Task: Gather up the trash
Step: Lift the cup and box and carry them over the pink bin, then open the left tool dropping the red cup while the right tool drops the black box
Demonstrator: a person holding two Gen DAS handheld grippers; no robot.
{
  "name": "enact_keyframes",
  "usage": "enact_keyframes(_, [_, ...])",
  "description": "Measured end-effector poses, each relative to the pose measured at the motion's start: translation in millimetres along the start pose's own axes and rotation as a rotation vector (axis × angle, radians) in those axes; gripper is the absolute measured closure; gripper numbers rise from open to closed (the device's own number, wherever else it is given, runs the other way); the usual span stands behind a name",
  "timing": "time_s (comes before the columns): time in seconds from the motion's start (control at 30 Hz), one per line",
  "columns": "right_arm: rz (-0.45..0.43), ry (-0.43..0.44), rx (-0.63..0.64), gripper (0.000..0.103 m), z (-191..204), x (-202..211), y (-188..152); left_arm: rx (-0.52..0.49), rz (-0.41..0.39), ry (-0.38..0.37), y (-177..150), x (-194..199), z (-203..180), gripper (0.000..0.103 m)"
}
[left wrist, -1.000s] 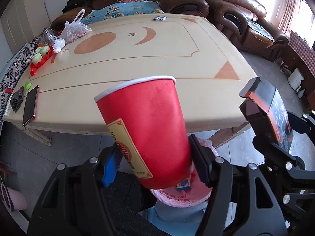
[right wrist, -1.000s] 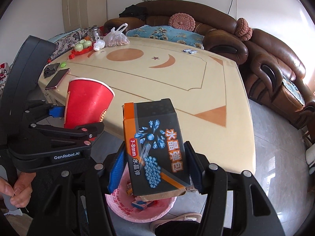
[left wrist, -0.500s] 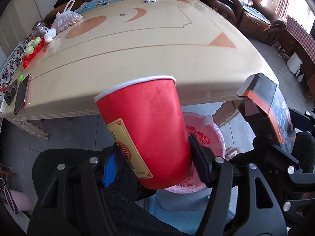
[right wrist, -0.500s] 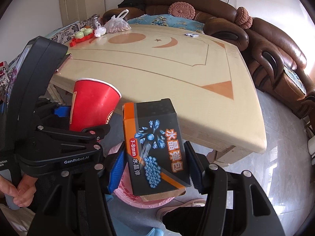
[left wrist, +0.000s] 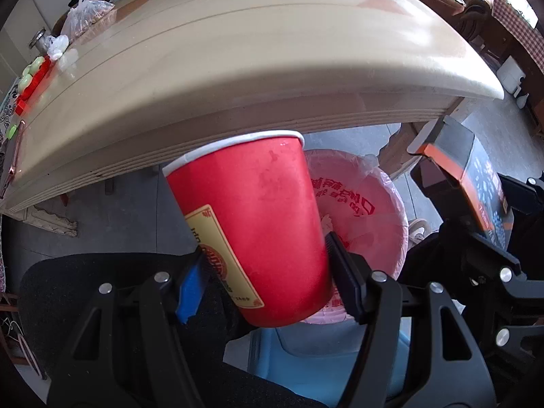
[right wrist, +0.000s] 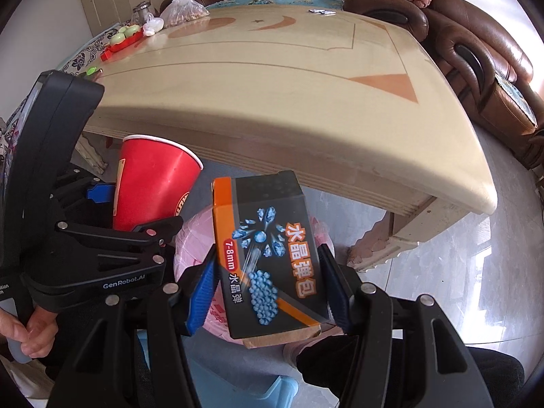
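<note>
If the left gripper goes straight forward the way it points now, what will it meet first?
Probably the front edge of the table, which fills the view just beyond the red cup that the left gripper holds. Depth is unclear; the pink-lined bin lies lower.

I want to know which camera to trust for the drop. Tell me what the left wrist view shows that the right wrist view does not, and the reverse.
Only the left wrist view shows the open mouth of the pink-lined bin, and the left gripper shut on the red cup.

Only the right wrist view shows the box's printed front between the fingers of the right gripper, and the brown sofa.

Both show cup, box, bin and table.
</note>
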State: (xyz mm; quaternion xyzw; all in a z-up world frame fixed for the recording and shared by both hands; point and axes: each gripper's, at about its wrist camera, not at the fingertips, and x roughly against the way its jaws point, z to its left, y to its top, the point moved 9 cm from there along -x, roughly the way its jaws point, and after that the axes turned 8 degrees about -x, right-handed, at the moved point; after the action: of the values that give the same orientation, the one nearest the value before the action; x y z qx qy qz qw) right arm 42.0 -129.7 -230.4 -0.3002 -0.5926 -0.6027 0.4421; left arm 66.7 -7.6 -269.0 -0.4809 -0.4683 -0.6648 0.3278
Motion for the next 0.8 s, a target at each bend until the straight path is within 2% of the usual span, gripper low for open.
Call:
enact_keyframes(0.53, [0.196, -0.016, -0.023, 0.047, -17.4, -103.1, -28.1, -0.013, 0.198, -0.055, -14.5, -92.2, -9.1, 0.039])
enact_keyframes(0.8, [0.290, -0.024, 0.002, 0.047, -19.9, -142.4, -52.8, -0.012, 0.287, -0.078, -21.7, -127.5, -10.8, 0.039])
